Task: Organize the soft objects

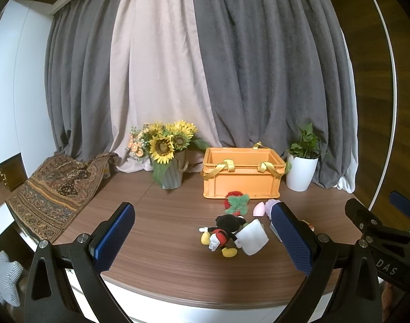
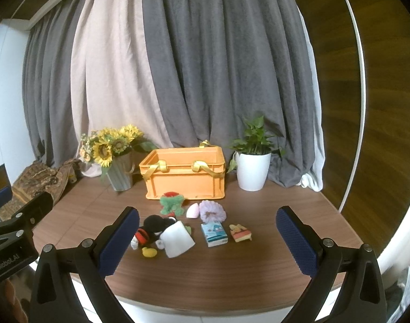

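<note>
An orange crate (image 2: 186,180) with yellow handles stands at the back of the wooden table (image 2: 231,274); it also shows in the left wrist view (image 1: 241,183). In front of it lie a mouse plush (image 2: 151,231), a white folded cloth (image 2: 177,239), a red-green plush (image 2: 172,202), a pink sponge (image 2: 193,211), a lilac fluffy item (image 2: 212,210), a tissue pack (image 2: 213,234) and a small yellow plush (image 2: 240,232). My left gripper (image 1: 202,235) is open, hovering near the mouse plush (image 1: 223,232). My right gripper (image 2: 207,238) is open above the front of the table.
A sunflower vase (image 2: 118,167) stands left of the crate and a white potted plant (image 2: 253,169) right of it. A patterned cloth (image 1: 51,191) drapes over the table's left edge. Grey and pink curtains hang behind.
</note>
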### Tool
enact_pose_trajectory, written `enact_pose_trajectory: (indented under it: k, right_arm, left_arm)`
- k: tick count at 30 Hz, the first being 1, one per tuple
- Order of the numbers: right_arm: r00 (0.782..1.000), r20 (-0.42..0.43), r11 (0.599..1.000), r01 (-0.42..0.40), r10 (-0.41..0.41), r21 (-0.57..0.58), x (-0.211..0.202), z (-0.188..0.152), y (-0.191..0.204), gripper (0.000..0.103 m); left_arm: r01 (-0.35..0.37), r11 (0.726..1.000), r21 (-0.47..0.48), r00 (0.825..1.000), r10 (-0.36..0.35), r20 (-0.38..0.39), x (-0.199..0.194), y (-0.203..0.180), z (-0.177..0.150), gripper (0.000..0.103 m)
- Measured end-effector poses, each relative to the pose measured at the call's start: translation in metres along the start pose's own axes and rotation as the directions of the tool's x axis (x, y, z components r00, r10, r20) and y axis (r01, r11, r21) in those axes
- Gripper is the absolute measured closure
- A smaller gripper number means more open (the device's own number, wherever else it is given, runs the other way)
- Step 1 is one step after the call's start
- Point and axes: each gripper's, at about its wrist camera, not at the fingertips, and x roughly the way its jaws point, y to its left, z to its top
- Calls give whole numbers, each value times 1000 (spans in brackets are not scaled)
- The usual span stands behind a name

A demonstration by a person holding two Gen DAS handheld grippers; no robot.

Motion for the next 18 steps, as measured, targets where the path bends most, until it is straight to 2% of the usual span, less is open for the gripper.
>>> enact_pose_trajectory:
  k: [12, 18]
  right_arm:
    - [1000, -1, 1000, -3, 3, -2, 2, -1, 2, 0]
    - [1000, -16, 1000, -4, 4, 3, 6, -3, 3, 0]
  left_arm:
    - [4, 1000, -3, 1000, -4, -3, -1, 7, -2, 0]
    - [13, 1000, -8, 999, -13, -30, 13, 10, -3, 0]
